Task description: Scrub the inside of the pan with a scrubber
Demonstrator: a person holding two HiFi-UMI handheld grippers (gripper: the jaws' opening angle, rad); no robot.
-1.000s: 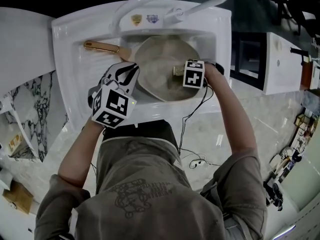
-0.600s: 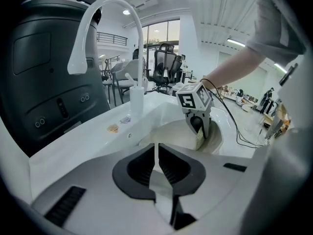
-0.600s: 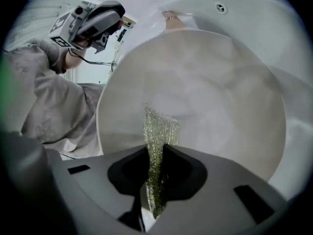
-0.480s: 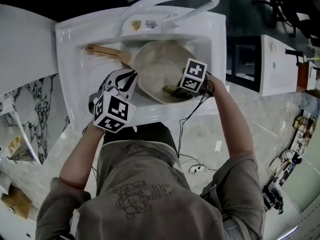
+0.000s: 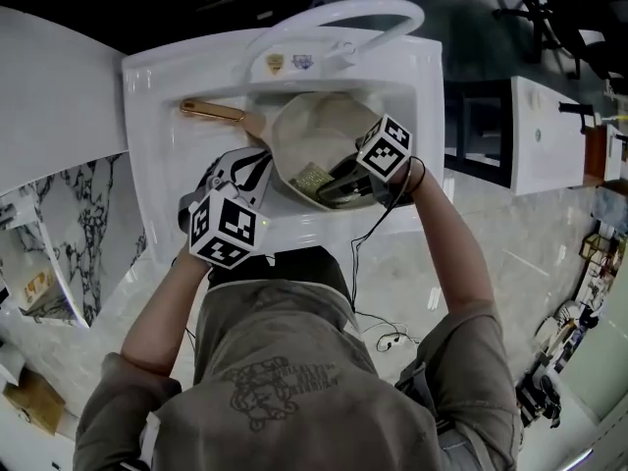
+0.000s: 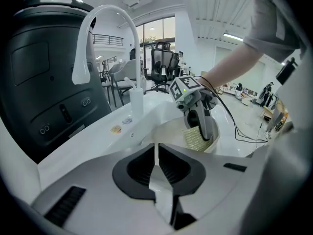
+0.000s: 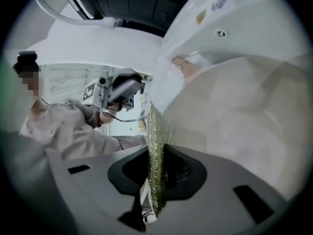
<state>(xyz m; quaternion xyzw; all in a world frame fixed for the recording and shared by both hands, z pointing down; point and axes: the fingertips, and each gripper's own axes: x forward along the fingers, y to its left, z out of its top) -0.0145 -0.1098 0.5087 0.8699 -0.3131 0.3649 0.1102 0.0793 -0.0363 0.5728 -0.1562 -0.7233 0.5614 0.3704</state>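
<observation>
Observed: the pan [image 5: 329, 126] lies in the white sink [image 5: 147, 155], beneath the arched faucet [image 5: 334, 10] at 12 o'clock, with its golden handle [image 5: 211, 111] pointing to about 10 o'clock. Left tool [image 6: 156, 164]: jaws pressed together on a thin pale edge at the pan's 8 o'clock side. This edge is judged to be the pan's rim, gripped to brace the vessel. Right tool [image 7: 155, 173]: jaws pinching a flat yellow-green scrubber [image 5: 312, 178] by one edge. The pad stands proud of the jaws and lies against the inner wall at roughly 6 o'clock of the bowl. Assessment: scrubbing is in hand. The pale interior shows no clear line between cleaned and uncleaned surface, so progress cannot be rated. Recommendations: lay the pad's broad face flat on the surface rather than its edge. Only a narrow strip of it is gripped, and a pad this flexible is likely to fold or slip out under sideways load. Work in overlapping arcs from the 6 o'clock wall, across the floor, to the 12 o'clock wall. Tilt the right tool so that its hard jaw tips do not scrape the pan. The left grip should resist each stroke, otherwise the pan is liable to rock or turn in the basin.
</observation>
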